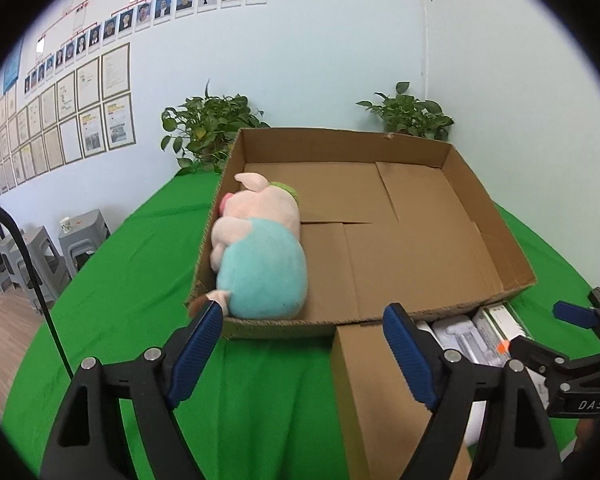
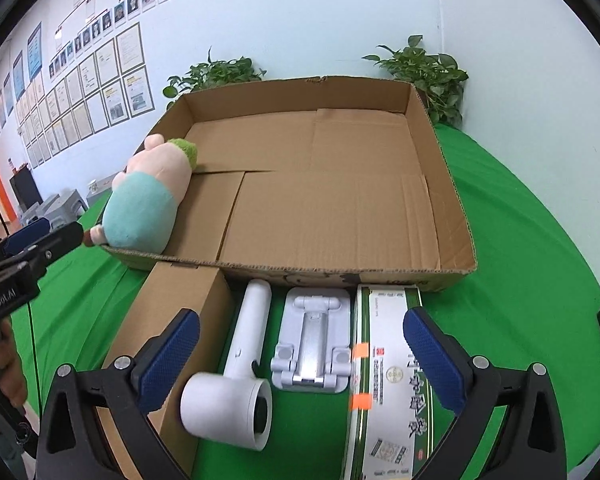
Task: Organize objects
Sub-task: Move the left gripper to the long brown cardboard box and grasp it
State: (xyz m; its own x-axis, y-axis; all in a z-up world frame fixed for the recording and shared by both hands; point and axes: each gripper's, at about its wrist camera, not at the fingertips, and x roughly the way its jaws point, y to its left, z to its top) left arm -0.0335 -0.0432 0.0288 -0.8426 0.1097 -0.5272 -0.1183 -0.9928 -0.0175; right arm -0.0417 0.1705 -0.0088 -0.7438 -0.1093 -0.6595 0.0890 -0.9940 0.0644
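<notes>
One item — plush pig (image 1: 260, 248) — is lying at nine o'clock in the cardboard tray (image 1: 496, 216); left gripper (image 1: 304, 340) and right gripper (image 2: 300, 344) are hovering wide open, empty — four objects awaiting packing.

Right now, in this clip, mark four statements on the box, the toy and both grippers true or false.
1. The plush pig lies inside the cardboard tray. True.
2. The left gripper grips the pig. False: it is open and empty.
3. The hair dryer is in the tray. False: it lies on the green cloth in front of it.
4. The right gripper is open. True.
</notes>
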